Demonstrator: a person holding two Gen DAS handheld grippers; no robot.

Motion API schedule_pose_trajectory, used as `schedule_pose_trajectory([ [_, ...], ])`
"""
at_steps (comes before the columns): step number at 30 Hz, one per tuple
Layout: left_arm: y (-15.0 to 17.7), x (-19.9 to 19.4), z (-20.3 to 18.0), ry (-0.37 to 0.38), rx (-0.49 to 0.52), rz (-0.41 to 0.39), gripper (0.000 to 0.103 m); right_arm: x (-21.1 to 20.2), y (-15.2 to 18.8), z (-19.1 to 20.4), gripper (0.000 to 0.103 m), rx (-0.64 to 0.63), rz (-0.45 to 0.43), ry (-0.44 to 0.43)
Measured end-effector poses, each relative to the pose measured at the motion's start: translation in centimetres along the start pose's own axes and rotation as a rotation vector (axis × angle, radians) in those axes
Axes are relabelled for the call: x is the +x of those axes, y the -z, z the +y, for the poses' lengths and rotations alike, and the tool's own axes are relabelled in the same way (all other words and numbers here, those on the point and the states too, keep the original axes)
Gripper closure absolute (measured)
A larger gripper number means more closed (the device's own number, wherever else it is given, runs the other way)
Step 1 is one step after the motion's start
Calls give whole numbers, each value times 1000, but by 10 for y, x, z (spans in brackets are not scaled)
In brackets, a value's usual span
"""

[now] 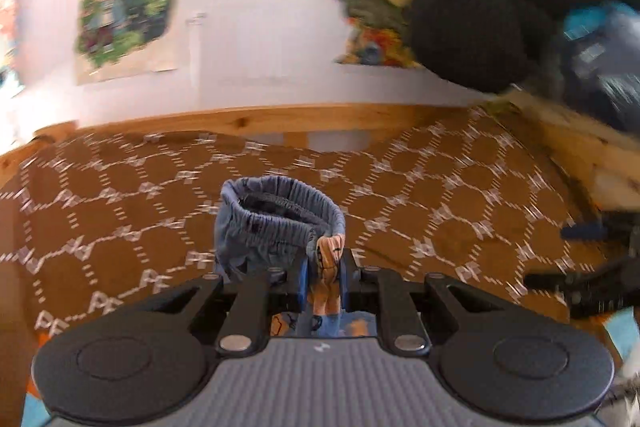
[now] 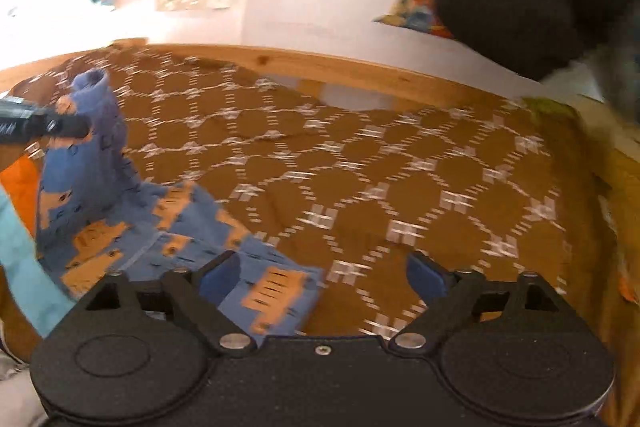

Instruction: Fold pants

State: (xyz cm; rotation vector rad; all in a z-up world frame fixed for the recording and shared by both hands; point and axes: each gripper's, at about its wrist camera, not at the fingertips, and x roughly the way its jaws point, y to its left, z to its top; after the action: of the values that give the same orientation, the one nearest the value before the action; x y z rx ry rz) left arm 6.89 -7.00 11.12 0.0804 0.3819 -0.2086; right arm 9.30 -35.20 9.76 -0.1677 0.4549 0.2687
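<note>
Pants [image 2: 168, 227], soft light knit, lie lower left on the patterned bed [image 2: 400, 167], hem under the wide-open empty right tool [image 2: 324, 273], left tool [image 1: 324, 275] pinching the limp waistband up; grip hems or waistband edges.

Pants [image 1: 276, 227] mostly hidden behind left gripper [image 1: 324, 287]; posters [image 1: 128, 3] blurred, cut off.
</note>
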Motion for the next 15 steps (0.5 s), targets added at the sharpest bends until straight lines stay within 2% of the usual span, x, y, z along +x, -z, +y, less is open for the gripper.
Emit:
schedule_pose_trajectory([
  [2,1,4,-19,25,56,17,87,-4,4,-18,9,58,-8,36],
  [6,8,17,-57,82,143,76,87,-4,9,-43,9,153,-13,45],
  [15,11,39,-114,188,201,112,87,1,18,-65,9,237,8,27],
])
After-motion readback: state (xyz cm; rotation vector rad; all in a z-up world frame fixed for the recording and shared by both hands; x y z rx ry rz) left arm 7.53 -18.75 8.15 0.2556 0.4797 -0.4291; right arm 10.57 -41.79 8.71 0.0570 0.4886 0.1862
